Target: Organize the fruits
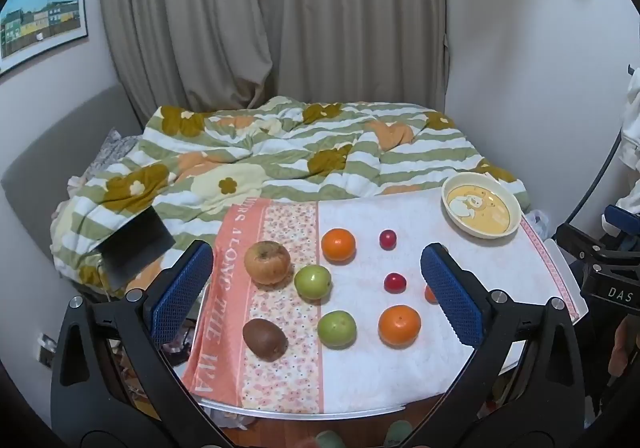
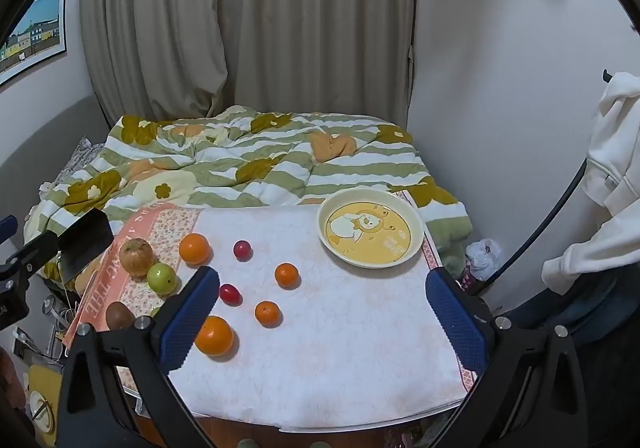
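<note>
Fruits lie loose on a towel-covered table (image 1: 400,368): a brownish apple (image 1: 267,262), a kiwi (image 1: 264,339), two green fruits (image 1: 313,281) (image 1: 337,329), two large oranges (image 1: 338,245) (image 1: 399,325), two red cherry tomatoes (image 1: 387,239) (image 1: 395,282). Two small oranges (image 2: 287,275) (image 2: 267,313) show in the right wrist view. A cream bowl (image 1: 481,210) (image 2: 370,232) with a yellow cartoon inside stands empty at the far right. My left gripper (image 1: 316,288) is open above the near fruits. My right gripper (image 2: 322,312) is open above the towel's middle.
A bed with a green-striped flowered quilt (image 1: 280,152) lies behind the table. A dark box (image 1: 136,244) sits at the table's left edge. A white garment (image 2: 616,176) hangs at the right. Curtains and walls close the back.
</note>
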Demonstrator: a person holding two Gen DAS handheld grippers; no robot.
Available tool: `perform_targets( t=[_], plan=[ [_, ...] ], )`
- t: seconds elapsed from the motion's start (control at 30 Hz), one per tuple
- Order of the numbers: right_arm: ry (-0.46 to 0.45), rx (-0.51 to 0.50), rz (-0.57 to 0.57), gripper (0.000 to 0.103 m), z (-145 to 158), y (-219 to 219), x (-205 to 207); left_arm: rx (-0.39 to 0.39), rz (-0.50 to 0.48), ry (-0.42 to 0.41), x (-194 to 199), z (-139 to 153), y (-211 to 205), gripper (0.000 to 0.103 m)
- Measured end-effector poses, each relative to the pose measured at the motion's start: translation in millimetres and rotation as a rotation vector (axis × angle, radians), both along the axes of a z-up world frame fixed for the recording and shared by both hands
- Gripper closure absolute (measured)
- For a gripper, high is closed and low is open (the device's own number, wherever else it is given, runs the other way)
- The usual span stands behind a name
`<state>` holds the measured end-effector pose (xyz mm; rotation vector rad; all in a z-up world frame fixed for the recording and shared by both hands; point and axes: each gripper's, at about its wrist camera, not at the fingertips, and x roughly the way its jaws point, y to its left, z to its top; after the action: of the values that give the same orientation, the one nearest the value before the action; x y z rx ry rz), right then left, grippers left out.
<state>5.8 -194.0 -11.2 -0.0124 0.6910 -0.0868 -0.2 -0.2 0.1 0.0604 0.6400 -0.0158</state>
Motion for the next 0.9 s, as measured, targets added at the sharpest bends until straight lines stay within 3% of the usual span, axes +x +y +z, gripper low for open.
perform_targets(
  t=[0.9],
  plan=[
    [0.037, -0.016, 0.045, 0.001, -13, 13, 12, -0.020, 0.045, 0.023, 12, -14, 17, 0.000]
  ],
)
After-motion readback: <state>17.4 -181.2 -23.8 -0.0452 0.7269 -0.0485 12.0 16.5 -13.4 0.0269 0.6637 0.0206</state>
